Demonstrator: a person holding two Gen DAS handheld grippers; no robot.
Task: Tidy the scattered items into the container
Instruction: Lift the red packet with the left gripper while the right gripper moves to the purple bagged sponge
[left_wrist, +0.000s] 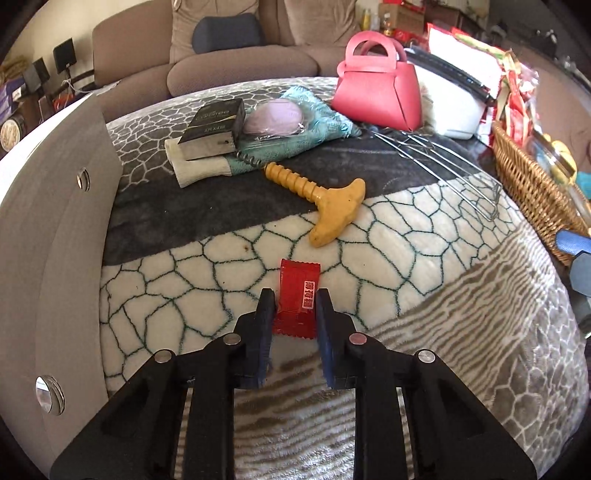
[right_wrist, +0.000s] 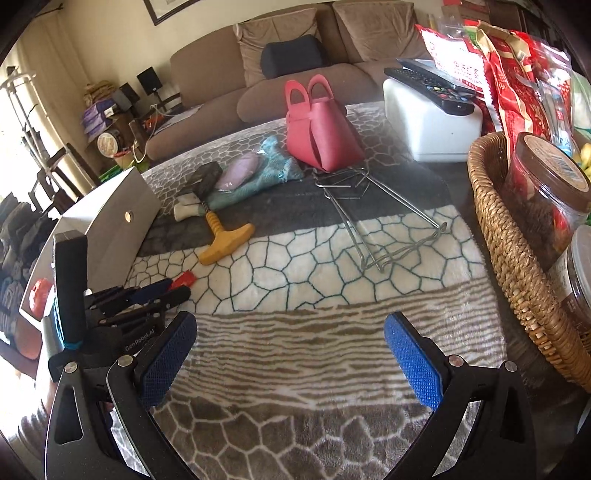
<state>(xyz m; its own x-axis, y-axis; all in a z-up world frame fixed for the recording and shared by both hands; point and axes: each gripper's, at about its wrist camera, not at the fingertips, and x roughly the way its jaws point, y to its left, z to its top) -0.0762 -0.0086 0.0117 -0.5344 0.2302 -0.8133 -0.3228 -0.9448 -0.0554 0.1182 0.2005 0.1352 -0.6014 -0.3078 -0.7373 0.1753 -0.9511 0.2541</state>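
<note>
A patterned blanket covers the table before you, with a grey box at its left edge and a wicker basket at its right. Between them lie a pink bag, a wire rack and a yellow screw-shaped toy. Your left gripper pinches a red sachet lying flat on the blanket, just in front of the toy. Your right gripper hangs with its jaws wide apart, holding nothing.

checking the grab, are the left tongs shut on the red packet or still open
Shut on it: the left tongs have both pads pressed against the sides of the red packet, which lies on the blanket.
</note>
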